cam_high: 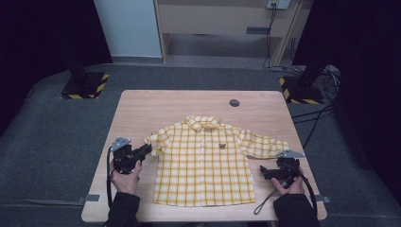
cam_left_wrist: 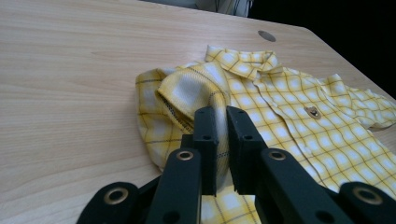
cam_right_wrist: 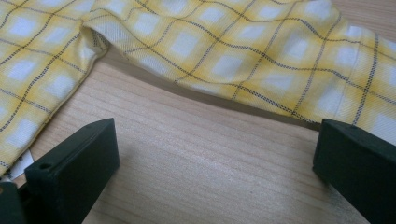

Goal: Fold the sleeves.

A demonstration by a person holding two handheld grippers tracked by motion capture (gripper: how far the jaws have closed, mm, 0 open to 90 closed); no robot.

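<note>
Wooden table (cam_high: pixel 142 113) on grey carpet, dark curtains either side, pale cabinet at the back. Yellow checked shirt (cam_high: pixel 203 165) lies flat, front up, mid-table – collar (cam_high: pixel 202 123) toward the far edge, hem toward the person, so its long axis runs near-to-far, sleeves sticking out sideways.

Left gripper (cam_high: pixel 146 150) sits just off the shirt's left sleeve (cam_high: pixel 156 140); jaws nearly together, pinching a fold of sleeve cloth, w/ the cuff (cam_left_wrist: pixel 187 95) bunched and lifted a little off the wood in the left gripper view. Sleeve already looks drawn in toward the shirt body.

Right gripper (cam_high: pixel 262 172) rests on the table just beside the shirt's right side, below the right sleeve (cam_high: pixel 265 144), which lies spread outward. Jaws wide apart, nothing between them – bare wood there, sleeve edge (cam_right_wrist: pixel 224 95) just ahead.

Judging by this, a sleeve fold is in hand: the left sleeve needs carrying inward, toward the button line, across the shirt's long axis. Left hand (cam_high: pixel 125 177) is the one placed for it; right is nearest the other sleeve.
</note>
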